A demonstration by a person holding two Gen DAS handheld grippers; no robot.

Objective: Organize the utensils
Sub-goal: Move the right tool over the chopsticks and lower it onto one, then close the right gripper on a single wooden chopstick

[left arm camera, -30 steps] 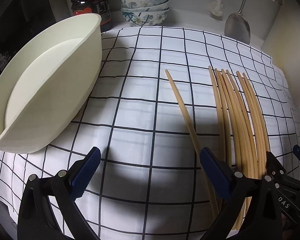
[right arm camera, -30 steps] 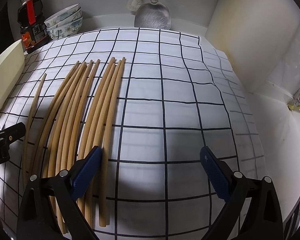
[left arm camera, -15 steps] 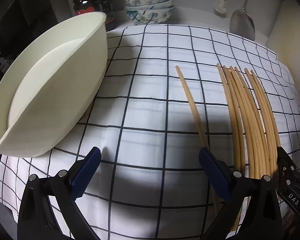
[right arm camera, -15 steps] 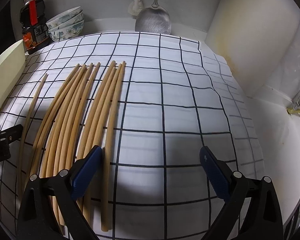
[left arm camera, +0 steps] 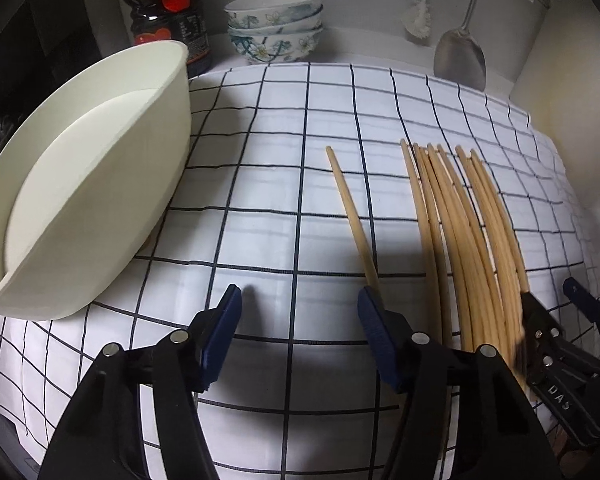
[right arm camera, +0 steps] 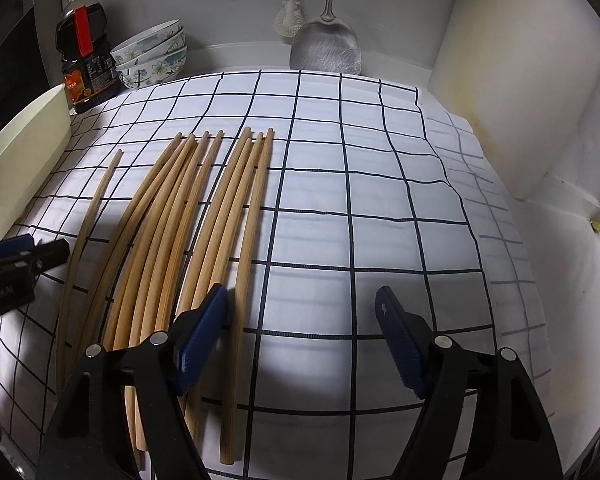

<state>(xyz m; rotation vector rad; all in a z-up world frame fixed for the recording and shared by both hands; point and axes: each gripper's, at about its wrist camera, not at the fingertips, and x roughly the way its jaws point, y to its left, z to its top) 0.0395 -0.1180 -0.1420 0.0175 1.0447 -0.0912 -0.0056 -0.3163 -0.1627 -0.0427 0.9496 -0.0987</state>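
Narrowing: over the last second you've drawn both sets of fingers partly in.
Surface [right arm camera: 380,208]: checked cloth.
Chopsticks [right arm camera: 204,216]: unmoved, bundled; one stray [left arm camera: 352,216] left.
Left gripper [left arm camera: 300,332]: half open, empty.
Right gripper [right arm camera: 300,332]: half open, empty; sorting pending.

Checked cloth [right arm camera: 380,208], chopsticks [right arm camera: 204,216], cream tub [left arm camera: 92,184] on it.

bamboo chopsticks [right arm camera: 204,232] flat on checked cloth [right arm camera: 380,240]
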